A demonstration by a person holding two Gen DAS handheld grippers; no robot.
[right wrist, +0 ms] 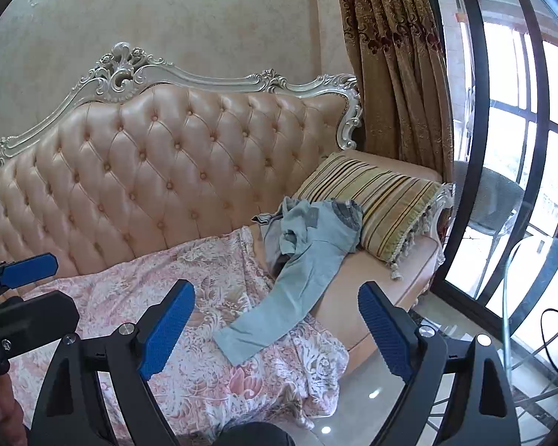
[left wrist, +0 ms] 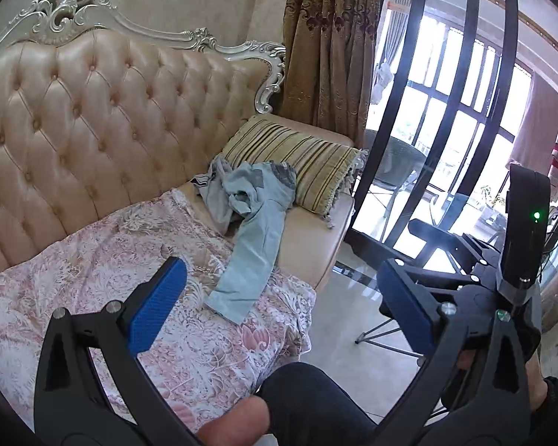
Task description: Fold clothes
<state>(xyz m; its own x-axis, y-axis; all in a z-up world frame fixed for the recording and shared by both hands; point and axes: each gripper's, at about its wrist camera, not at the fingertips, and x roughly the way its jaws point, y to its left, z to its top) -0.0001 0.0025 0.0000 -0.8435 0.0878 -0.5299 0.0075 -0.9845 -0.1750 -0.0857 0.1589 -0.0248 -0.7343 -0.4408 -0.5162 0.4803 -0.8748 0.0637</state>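
Observation:
A pair of light blue jeans (left wrist: 256, 200) (right wrist: 308, 245) lies crumpled on the sofa seat against a striped cushion. One leg (left wrist: 249, 271) (right wrist: 271, 316) stretches forward onto a pink floral sheet (left wrist: 93, 260) (right wrist: 204, 353). A grey garment (left wrist: 212, 193) (right wrist: 268, 230) is bunched under the jeans on their left. My left gripper (left wrist: 281, 265) hovers short of the leg's hem, open, with nothing between its blue pads. My right gripper (right wrist: 275, 288) is also open and empty, a little back from the same leg. The left gripper's blue pad (right wrist: 29, 267) shows at the right wrist view's left edge.
The sofa has a tall tufted peach backrest (left wrist: 93, 111) (right wrist: 167, 171). A striped cushion (left wrist: 308, 160) (right wrist: 383, 200) leans at its right end. Right of the sofa are a brown curtain (left wrist: 327, 55) and a black-framed glass door (right wrist: 472, 148). A person's dark-clad knee (left wrist: 316, 390) is at the front.

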